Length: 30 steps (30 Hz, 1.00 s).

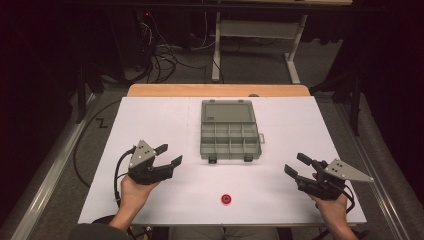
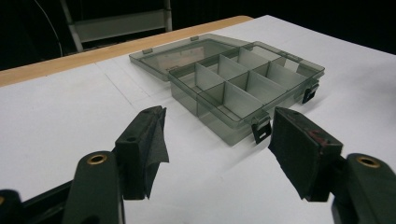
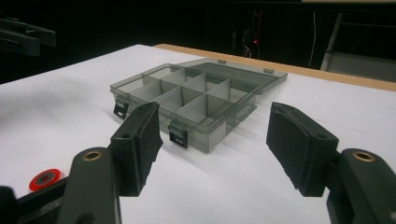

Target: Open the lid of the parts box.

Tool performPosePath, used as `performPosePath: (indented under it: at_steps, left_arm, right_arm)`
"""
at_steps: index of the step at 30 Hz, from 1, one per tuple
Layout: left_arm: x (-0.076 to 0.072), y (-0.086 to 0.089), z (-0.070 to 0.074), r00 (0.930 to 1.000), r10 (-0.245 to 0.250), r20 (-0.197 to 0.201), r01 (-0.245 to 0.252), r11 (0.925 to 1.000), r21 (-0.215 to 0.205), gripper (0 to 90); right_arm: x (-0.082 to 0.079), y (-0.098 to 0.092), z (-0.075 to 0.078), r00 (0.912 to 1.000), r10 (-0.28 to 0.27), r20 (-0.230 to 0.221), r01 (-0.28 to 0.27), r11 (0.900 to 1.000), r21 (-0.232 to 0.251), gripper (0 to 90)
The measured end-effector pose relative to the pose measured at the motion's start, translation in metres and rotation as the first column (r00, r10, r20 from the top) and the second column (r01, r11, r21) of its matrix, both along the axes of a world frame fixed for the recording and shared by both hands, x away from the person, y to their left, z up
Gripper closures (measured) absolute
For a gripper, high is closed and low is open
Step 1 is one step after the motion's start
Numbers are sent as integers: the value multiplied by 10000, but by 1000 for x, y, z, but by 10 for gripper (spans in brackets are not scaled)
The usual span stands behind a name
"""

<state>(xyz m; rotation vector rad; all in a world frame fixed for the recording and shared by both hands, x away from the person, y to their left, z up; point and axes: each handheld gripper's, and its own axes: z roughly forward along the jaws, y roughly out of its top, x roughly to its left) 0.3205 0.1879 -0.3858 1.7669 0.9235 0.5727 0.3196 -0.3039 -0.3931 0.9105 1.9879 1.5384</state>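
A small red ring (image 1: 227,199) with a dark centre lay flat on the white table top (image 1: 150,125), close to the near edge and roughly midway between the two hands; nothing touched it. In the right gripper view it sat low at the left (image 3: 45,179), beside that gripper's own left jaw.

Beyond it, toward the middle of the table, stood a smoky grey plastic organiser box (image 1: 230,141), its lid (image 1: 227,111) folded back flat on the far side. Dividers split the tray into two rows of compartments, and two black latches hung at its near wall.

The left gripper (image 1: 167,155) was held above the table at the near left, jaws spread apart with nothing between them and pointed toward the box. The right gripper (image 1: 296,165) hung at the near right, well apart from the ring, its jaws likewise spread wide and bare, aimed at the box's latch side.

The white sheet covered nearly the whole table; a strip of bare wood (image 1: 218,90) showed along the far edge. Around the table the room was dark. Grey floor lay beyond, with a tangle of cables (image 1: 160,55) at the far left and the white legs of another table frame (image 1: 255,40) behind. A metal rail (image 1: 55,160) ran along the floor on the left.
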Motion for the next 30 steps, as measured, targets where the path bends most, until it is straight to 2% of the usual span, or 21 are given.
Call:
performPosePath:
  at_steps: [8,14,17,20,23,30]
  left_arm:
    - [-4,-1,-7,9999,133,91,-134,9999,34,349]
    - [-7,2,-11,9999,133,34,-133,9997,-220,347]
    - [-7,2,-14,9998,188,40,-187,9998,-83,347]
    - [-7,1,-15,9998,193,65,-192,9997,-135,347]
    - [-10,-2,-16,9998,132,177,-134,9998,142,348]
    - [-10,0,-16,9998,174,105,-173,9998,-57,348]
  right_arm:
    - [-3,-3,-5,9999,-109,113,108,9999,89,361]
    - [-4,-4,-8,9997,-214,137,213,9997,82,360]
    - [-4,-6,-8,9993,-318,179,313,9992,236,359]
    - [-4,-7,-8,9991,-383,192,377,9988,302,359]
    - [-5,-7,-7,9989,-376,294,366,9988,322,359]
    - [-5,-7,-7,9988,-388,312,377,9986,361,359]
